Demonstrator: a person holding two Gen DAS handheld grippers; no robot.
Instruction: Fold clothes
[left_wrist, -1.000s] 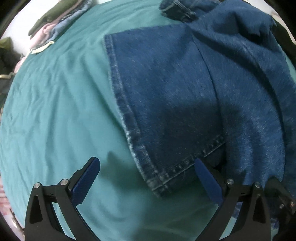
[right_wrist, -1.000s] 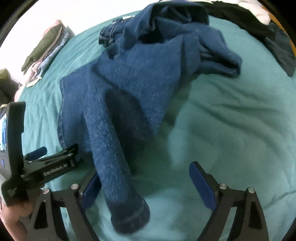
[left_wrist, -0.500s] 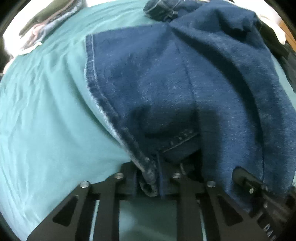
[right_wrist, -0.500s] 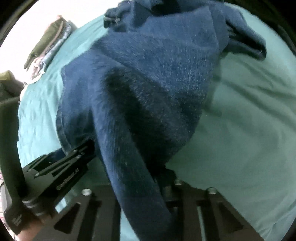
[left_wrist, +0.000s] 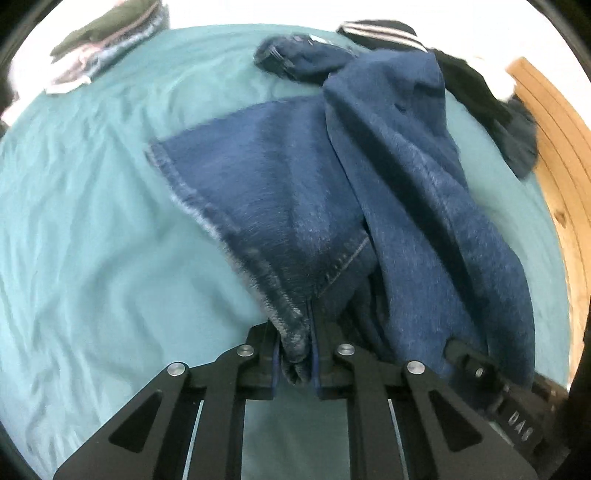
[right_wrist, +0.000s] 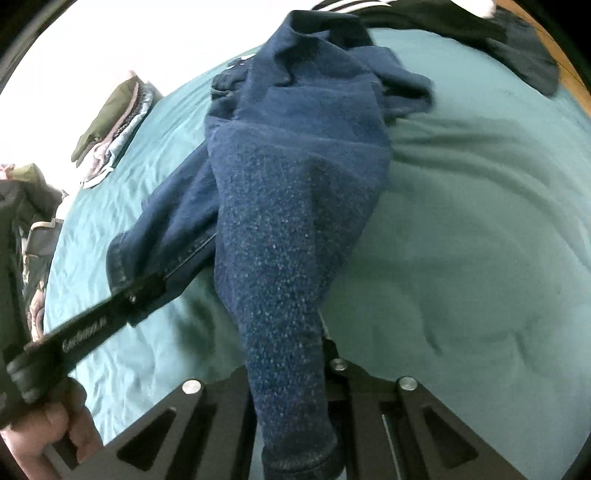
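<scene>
A pair of dark blue jeans (left_wrist: 303, 192) lies crumpled on a teal bed sheet (left_wrist: 92, 221). My left gripper (left_wrist: 295, 354) is shut on the hem corner of one leg and holds it off the bed. My right gripper (right_wrist: 288, 369) is shut on the hem end of the other leg (right_wrist: 291, 258), which drapes over its jaws and hides them. The left gripper (right_wrist: 147, 288) also shows in the right wrist view, at the left, clamped on the jeans' hem. The waistband end (left_wrist: 288, 59) lies at the far side of the bed.
A stack of folded clothes (left_wrist: 99, 51) sits at the far left of the bed (right_wrist: 480, 221). Dark garments with white stripes (left_wrist: 472, 85) lie at the far right. A wooden bed frame (left_wrist: 554, 147) runs along the right edge. More clothes (right_wrist: 26, 221) lie left.
Both grippers went from open to shut on the leg hems. They have since lifted the hems off the sheet and drawn back, stretching the jeans toward me.
</scene>
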